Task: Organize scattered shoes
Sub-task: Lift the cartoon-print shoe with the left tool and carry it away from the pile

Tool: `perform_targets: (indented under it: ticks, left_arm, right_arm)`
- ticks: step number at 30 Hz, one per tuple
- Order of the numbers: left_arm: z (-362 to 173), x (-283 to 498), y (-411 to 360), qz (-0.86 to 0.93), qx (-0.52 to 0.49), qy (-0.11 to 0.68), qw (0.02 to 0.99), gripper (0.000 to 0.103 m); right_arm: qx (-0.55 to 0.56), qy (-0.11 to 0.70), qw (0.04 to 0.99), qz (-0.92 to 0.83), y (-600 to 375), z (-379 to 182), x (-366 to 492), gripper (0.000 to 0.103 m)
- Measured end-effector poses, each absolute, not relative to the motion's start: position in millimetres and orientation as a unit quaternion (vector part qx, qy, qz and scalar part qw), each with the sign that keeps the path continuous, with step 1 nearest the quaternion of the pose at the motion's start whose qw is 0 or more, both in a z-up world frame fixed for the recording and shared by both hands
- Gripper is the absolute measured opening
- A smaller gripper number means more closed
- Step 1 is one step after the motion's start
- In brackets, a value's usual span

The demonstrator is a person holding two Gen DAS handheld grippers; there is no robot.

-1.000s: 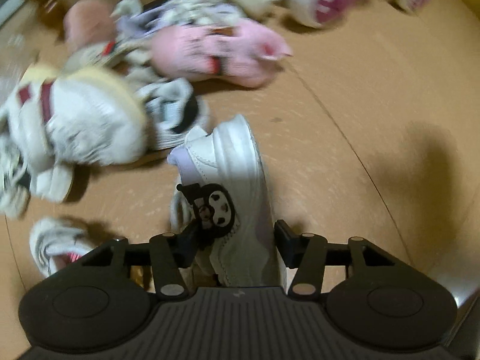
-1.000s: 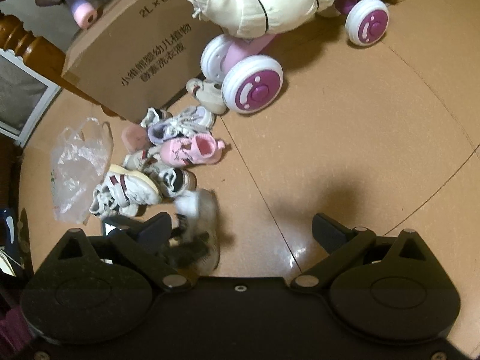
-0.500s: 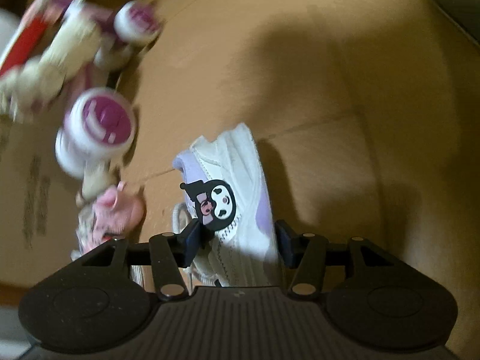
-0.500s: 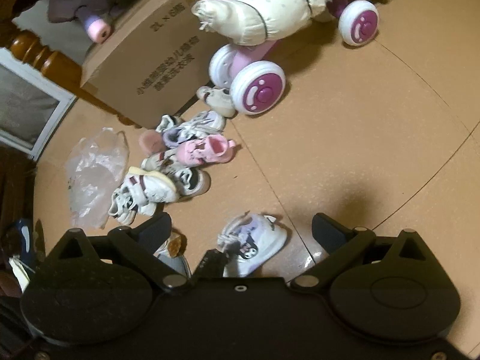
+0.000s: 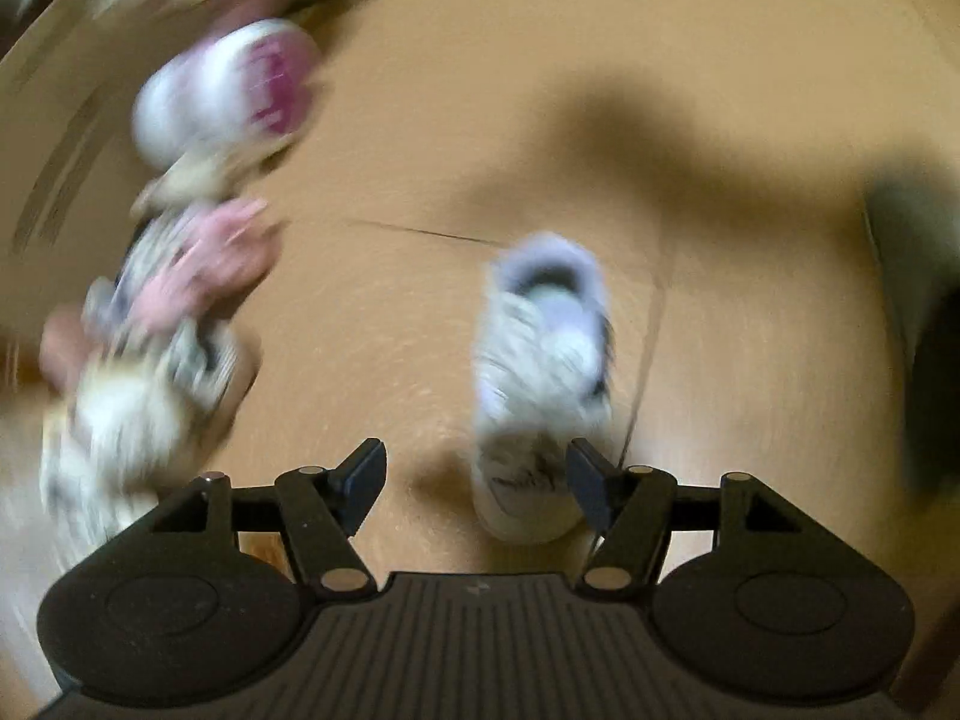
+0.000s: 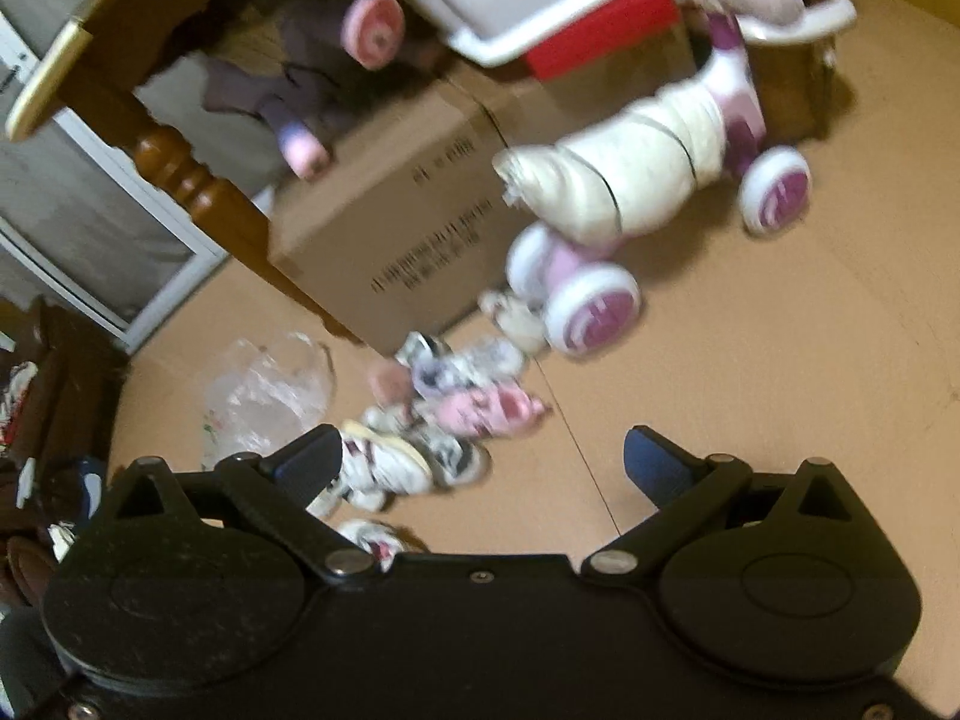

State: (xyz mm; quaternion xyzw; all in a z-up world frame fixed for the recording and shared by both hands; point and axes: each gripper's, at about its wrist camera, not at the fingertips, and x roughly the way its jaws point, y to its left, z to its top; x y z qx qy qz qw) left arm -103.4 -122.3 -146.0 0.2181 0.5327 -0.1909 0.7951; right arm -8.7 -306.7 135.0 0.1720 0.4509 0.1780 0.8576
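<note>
Right now the left gripper (image 5: 474,471) has its jaws spread wide with nothing between them. The white and lavender shoe (image 5: 543,384) lies on the tan floor (image 5: 720,330) just ahead of that claw, its near end close beside the right-hand finger (image 5: 591,489) and the rest of it running away from the claw. The view is badly blurred, so I cannot tell whether the finger touches the shoe. Off to the claw's left and farther ahead sits the heap of small shoes (image 5: 156,324), a pink shoe (image 5: 204,267) among them, well apart from the lavender one. Beyond the heap a purple and white wheel (image 5: 234,87) shows as a smear.

The right gripper (image 6: 483,456) is also spread and empty. Ahead of it, toward its left finger (image 6: 312,459), the same cluster of shoes (image 6: 444,420) lies on the floor, with a white shoe with dark red straps (image 6: 384,465) nearest that finger. Farther ahead stand a cardboard box (image 6: 408,222) and a ride-on toy (image 6: 636,180) with purple wheels, and a crumpled clear plastic bag (image 6: 270,390) lies off to the left of the cluster.
</note>
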Motion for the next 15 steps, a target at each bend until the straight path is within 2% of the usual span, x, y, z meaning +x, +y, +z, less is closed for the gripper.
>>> perform_targets:
  ticks: [3,7,15]
  left_arm:
    - [-121.7,-104.4,-99.1,-0.132,0.121,0.558,0.810,0.065]
    - [-125.3,-100.4,-79.0,-0.084,0.047,0.596,0.797,0.065]
    - [-208.9,-101.6,-55.6,-0.041,-0.176,0.680,0.711,0.065]
  right_arm:
    - [0.175,0.430,0.866,0.185,-310.3,152.1,-13.0,0.103]
    - [0.175,0.406,0.878,0.184,-327.6,167.2,-21.1,0.103]
    - [0.162,0.434,0.872,0.157,-343.3,149.2,-1.4,0.103]
